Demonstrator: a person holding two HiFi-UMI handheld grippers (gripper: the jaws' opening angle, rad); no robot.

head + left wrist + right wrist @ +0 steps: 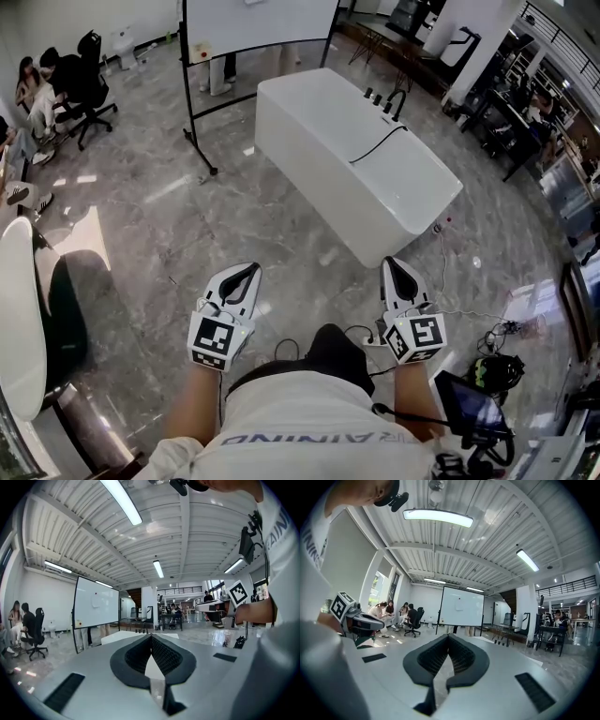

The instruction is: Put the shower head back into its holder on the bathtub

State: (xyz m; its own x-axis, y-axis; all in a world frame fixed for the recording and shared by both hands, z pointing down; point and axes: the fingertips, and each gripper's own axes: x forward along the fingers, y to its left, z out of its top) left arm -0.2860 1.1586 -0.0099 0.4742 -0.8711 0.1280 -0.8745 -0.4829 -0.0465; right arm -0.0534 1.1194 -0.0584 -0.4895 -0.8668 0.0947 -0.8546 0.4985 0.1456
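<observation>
A white bathtub (319, 187) stands on the marble floor ahead of me. Black taps (389, 101) sit at its far end, and a black hose (380, 145) trails from them across its top. The shower head itself is too small to make out. My left gripper (246, 272) and right gripper (396, 265) are held side by side close to my body, well short of the tub. Both are shut with nothing between the jaws. The left gripper (151, 636) looks over its closed jaws at the tub (119, 637). Beyond the right gripper (448, 635) the tub (489, 639) shows just right of the tips.
A whiteboard on a wheeled stand (258, 23) stands behind the tub, its foot (202, 155) near the tub's left corner. People sit on office chairs (84, 89) at far left. Cables and gear (492, 370) lie on the floor at right, and a white rounded object (19, 319) at left.
</observation>
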